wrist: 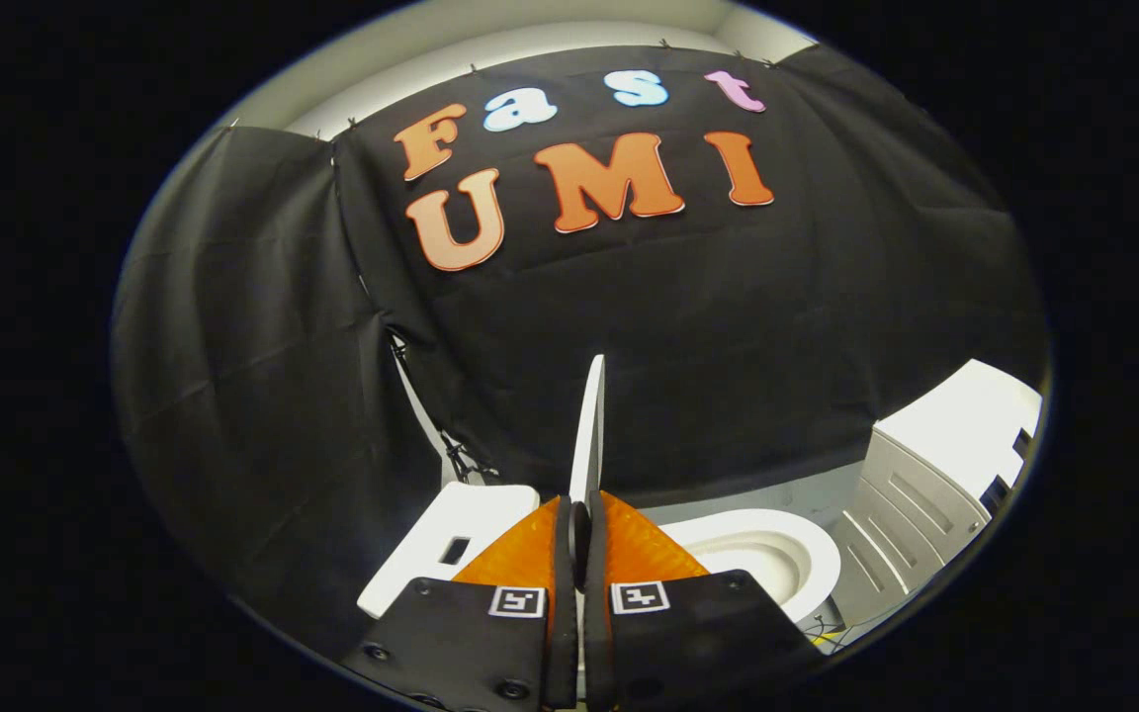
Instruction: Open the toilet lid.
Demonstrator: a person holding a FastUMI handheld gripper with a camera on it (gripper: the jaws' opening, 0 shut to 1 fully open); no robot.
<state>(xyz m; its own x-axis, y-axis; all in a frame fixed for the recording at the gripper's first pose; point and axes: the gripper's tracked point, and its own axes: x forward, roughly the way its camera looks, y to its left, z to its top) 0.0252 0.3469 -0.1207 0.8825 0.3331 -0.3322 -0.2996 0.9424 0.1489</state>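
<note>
The toilet lid (pixel 588 425) stands straight up on its edge, above the open toilet bowl (pixel 762 559) and beside the white tank (pixel 451 539), so the job looks almost done, while the gripper (pixel 579 529) pinches the lid's edge between both fingers, which hide its lower part.

The toilet lid (pixel 589 425) stands upright, edge-on, clamped between the fingers of the gripper (pixel 581 519). Right of it the toilet bowl (pixel 807 554) lies open; beyond stands a white cabinet (pixel 935 475). The tank (pixel 451 539) blocks the left, black cloth (pixel 728 346) close behind.
</note>
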